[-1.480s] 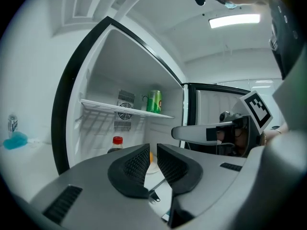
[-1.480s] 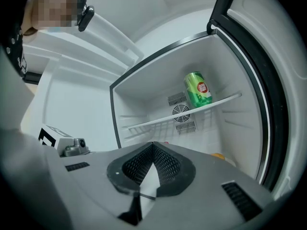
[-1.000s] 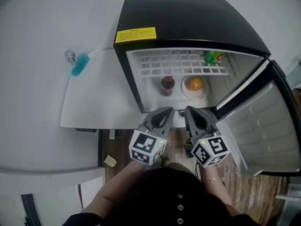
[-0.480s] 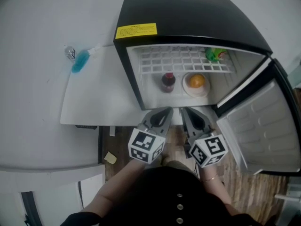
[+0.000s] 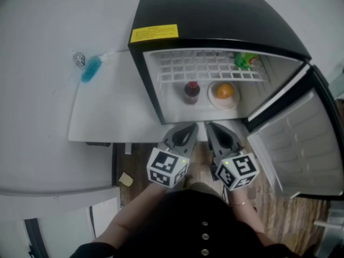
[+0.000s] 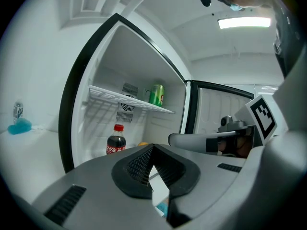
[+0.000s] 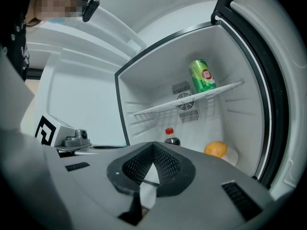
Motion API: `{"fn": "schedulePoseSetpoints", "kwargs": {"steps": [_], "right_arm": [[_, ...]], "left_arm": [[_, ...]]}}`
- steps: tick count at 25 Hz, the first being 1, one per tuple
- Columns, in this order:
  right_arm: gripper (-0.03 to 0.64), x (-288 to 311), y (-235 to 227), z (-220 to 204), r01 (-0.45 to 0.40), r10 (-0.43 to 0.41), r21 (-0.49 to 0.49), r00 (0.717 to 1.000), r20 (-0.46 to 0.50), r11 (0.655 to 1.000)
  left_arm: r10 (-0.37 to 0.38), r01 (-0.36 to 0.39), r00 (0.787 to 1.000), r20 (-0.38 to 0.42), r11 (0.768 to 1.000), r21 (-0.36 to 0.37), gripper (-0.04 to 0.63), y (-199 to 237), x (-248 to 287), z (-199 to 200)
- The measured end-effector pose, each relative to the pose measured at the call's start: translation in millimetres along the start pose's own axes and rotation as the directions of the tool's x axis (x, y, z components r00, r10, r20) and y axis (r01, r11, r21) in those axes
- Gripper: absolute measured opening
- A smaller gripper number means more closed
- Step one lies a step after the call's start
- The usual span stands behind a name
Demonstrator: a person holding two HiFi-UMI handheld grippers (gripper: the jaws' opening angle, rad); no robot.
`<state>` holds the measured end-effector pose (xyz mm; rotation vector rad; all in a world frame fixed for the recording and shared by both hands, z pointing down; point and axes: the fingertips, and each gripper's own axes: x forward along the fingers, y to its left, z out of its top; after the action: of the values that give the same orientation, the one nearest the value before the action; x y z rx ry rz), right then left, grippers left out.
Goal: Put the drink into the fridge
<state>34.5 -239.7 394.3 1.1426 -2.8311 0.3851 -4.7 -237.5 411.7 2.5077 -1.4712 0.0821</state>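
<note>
Head view vs a second ago: no real change. Both grippers are parked in the same spot in front of the open fridge, and nothing inside has moved. The framing drifts a touch, nothing more.

Left gripper (image 5: 189,129): jaws fully together, tips meeting, nothing between them, touching nothing. Right gripper (image 5: 210,128): same in its own view, pads meet at the tip and it is empty. The two sit just beside each other, tips pointing at the lower front edge of the black mini fridge (image 5: 215,15), outside the cavity.

Drink: dark cola bottle with a red cap (image 5: 192,92) is already inside, upright on the fridge floor under the white wire shelf (image 5: 199,69), at the left half of the compartment. Apart from both grippers.

To its right is a round orange fruit (image 5: 224,92) on a white plate (image 5: 215,104), near the bottle but not touching. A green can (image 5: 244,61) stands on the wire shelf, at its far right.

The fridge door (image 5: 301,144) is swung wide open to the right. A small blue object (image 5: 91,70) lies on the white tabletop (image 5: 107,112) left of the fridge, well apart from everything else.
</note>
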Motion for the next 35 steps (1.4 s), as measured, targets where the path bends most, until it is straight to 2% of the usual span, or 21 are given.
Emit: {"fn": "schedulePoseSetpoints", "kwargs": {"steps": [12, 23, 35], "right_arm": [[0.008, 1, 0, -5, -0.009, 0.009, -0.002, 1.000, -0.016, 1.000], [0.008, 2, 5, -10, -0.022, 0.022, -0.007, 0.999, -0.033, 1.000], [0.008, 1, 7, -11, -0.023, 0.022, -0.029, 0.999, -0.041, 0.999]], "left_arm": [[0.029, -0.029, 1.000, 0.002, 1.000, -0.003, 0.006, 4, -4, -1], [0.020, -0.020, 1.000, -0.010, 1.000, -0.021, 0.006, 3, -4, -7], [0.017, -0.017, 1.000, -0.020, 1.000, -0.010, 0.006, 1, -3, -10]]}}
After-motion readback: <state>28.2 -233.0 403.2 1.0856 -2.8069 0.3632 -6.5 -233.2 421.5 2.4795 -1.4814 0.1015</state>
